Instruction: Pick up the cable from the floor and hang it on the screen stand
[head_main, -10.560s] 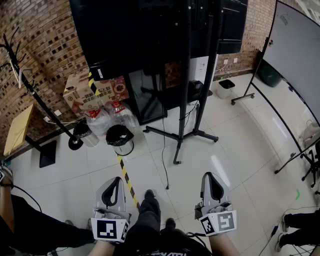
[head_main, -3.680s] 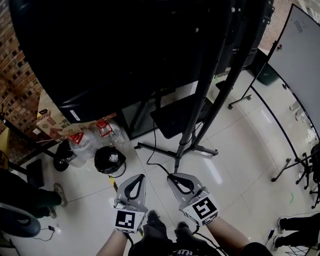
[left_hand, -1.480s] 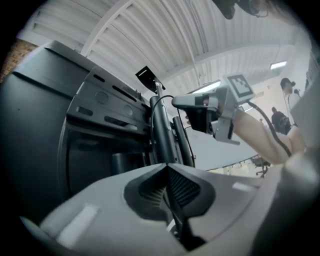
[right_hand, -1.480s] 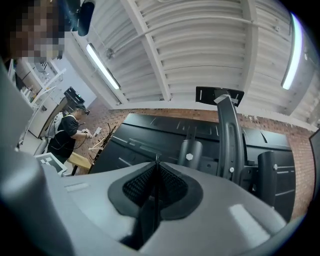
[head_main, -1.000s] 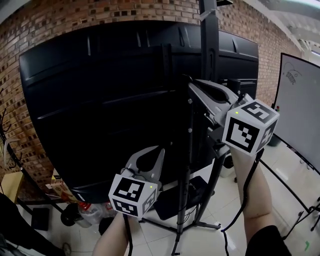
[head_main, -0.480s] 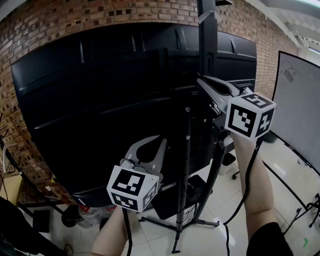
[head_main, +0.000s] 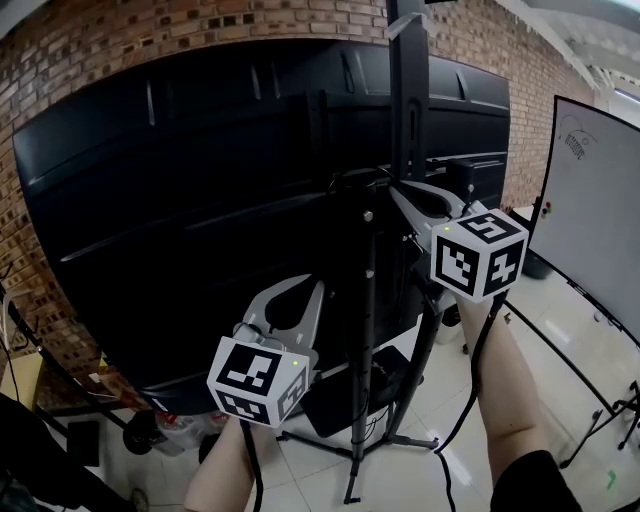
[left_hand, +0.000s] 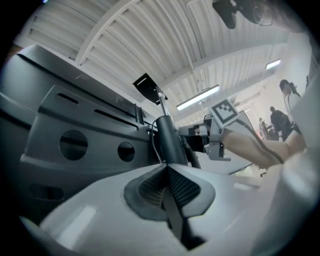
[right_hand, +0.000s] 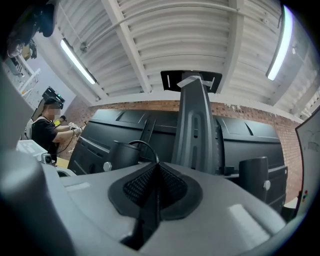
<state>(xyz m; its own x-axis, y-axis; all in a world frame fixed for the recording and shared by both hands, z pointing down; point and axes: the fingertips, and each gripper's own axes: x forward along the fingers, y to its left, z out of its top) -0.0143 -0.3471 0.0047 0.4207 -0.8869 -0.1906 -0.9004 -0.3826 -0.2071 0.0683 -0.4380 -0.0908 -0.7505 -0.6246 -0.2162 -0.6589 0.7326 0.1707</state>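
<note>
Right gripper (head_main: 394, 186) raised at screen stand (head_main: 408, 100), jaws just tightening on thin cable (right_hand: 142, 140); left gripper (head_main: 314, 286) lower, jaws pressed together

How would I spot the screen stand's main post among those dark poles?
Find the big black screen, seen from behind. The post runs up its back, above the right tool. Unlike the thin pole beside it, it is broad, slotted and overtops the screen.

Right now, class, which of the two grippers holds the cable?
The right gripper, the higher one by the stand post: its shut jaws pinch a thin black cable at their tip. The left gripper, lower, is shut on nothing.
</note>
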